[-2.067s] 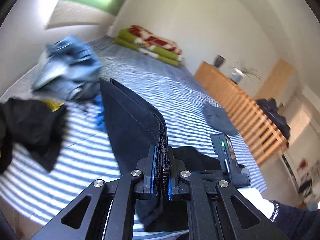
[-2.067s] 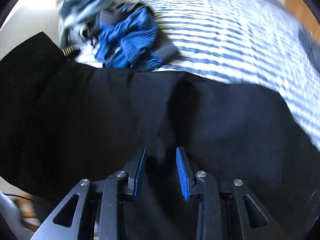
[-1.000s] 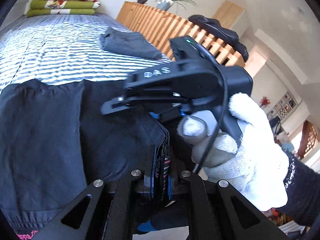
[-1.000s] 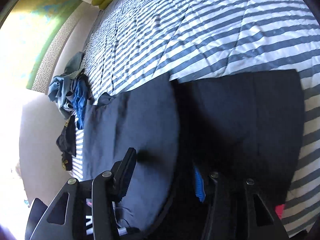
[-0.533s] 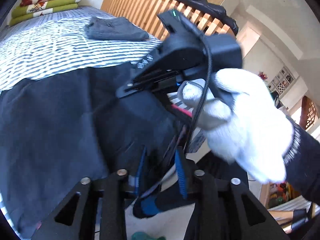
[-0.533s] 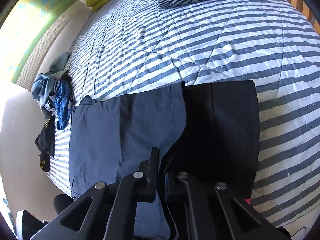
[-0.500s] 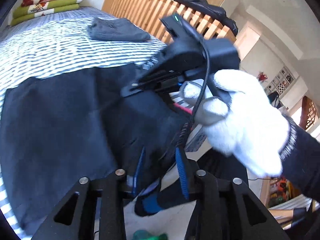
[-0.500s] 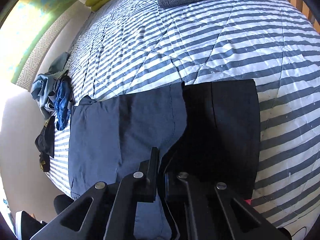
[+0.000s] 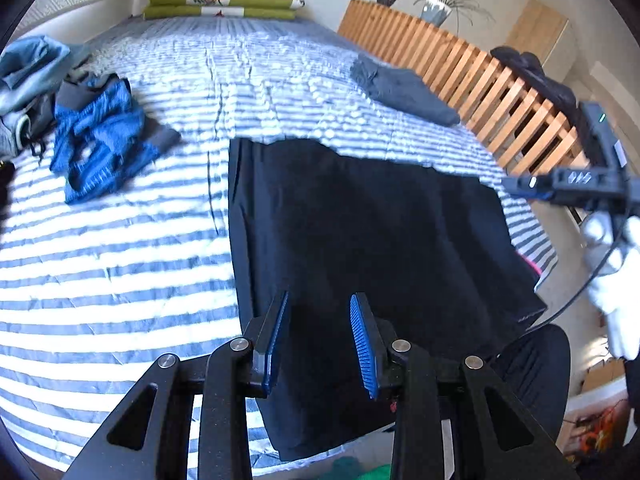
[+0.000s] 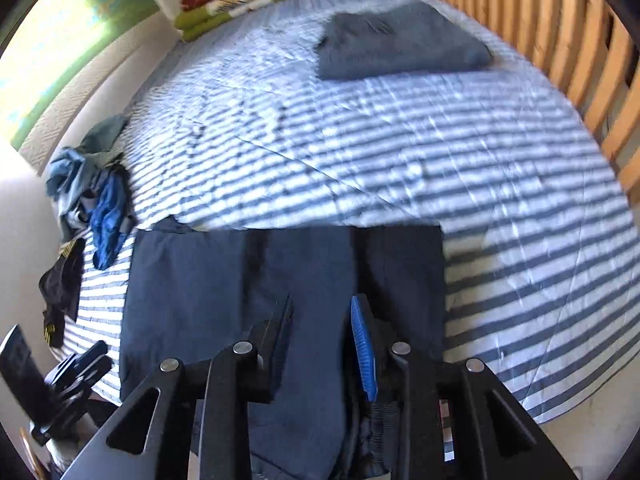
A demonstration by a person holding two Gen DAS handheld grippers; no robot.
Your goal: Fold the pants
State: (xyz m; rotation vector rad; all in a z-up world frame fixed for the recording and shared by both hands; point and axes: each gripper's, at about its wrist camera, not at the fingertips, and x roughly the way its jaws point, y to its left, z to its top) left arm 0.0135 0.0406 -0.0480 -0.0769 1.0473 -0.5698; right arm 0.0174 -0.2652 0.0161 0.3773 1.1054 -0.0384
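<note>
Beside pants (image 9: 372, 248), blue garment (image 9: 100, 140), grey fold (image 9: 404, 90)

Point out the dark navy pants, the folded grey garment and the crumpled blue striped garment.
dark navy pants (image 9: 372, 216), left wrist view, flat middle panel.
folded grey garment (image 10: 400, 46), right wrist view, top face.
crumpled blue striped garment (image 9: 98, 136), left wrist view, centre of heap.

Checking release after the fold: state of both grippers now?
Left gripper: open, nothing held, above the dark pants.
Right gripper: open, nothing held, over the pants.
</note>
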